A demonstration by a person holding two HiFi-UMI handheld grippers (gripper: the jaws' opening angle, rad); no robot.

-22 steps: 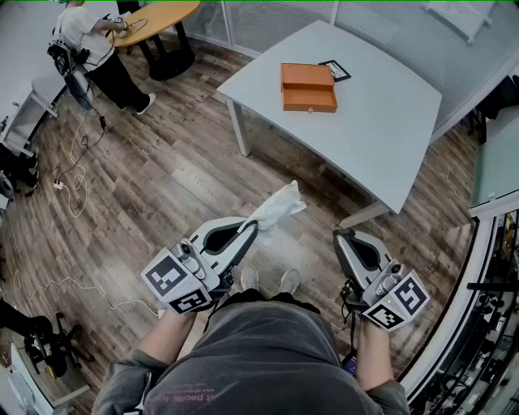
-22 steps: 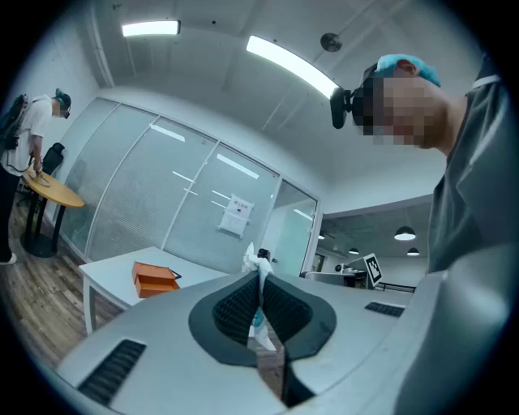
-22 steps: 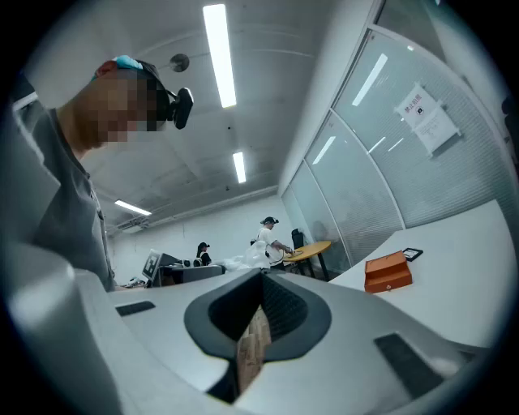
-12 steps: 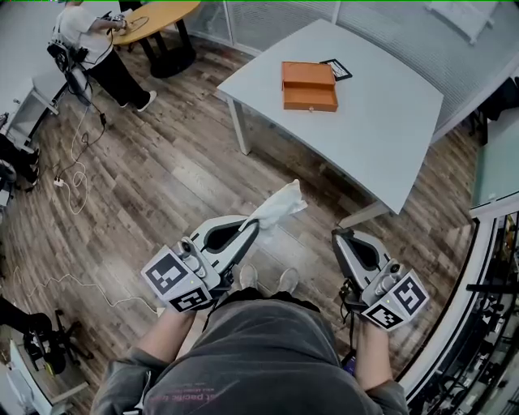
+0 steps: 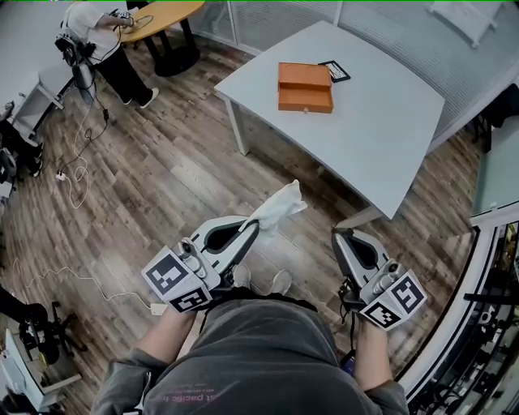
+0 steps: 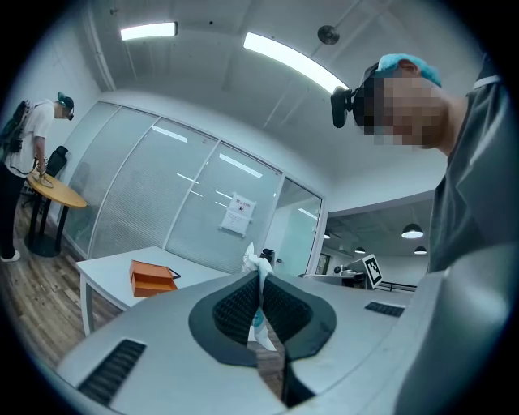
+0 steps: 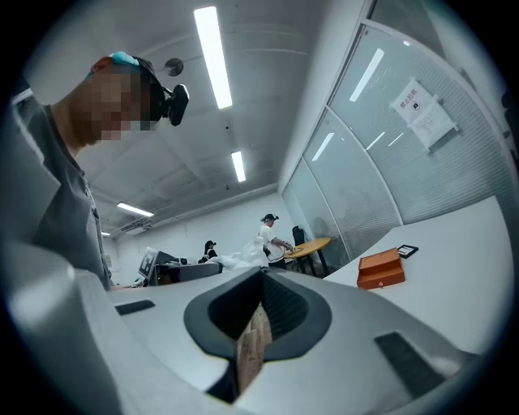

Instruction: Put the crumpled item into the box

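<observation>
My left gripper [image 5: 253, 227] pinches the crumpled white thing [image 5: 280, 204]. My right gripper [image 5: 340, 237] is closed on nothing. The box [image 5: 305, 87] sits well away on the surface [image 5: 381, 121], so carrying and dropping are left.

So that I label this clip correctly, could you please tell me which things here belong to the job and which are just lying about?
Belongs to the job:
crumpled white item, clamped in the jaws of the left gripper; orange box, on the white table.

Just lying about:
flat black item beside the box; cables on the floor; round wooden table; right gripper, jaws together, empty.
</observation>
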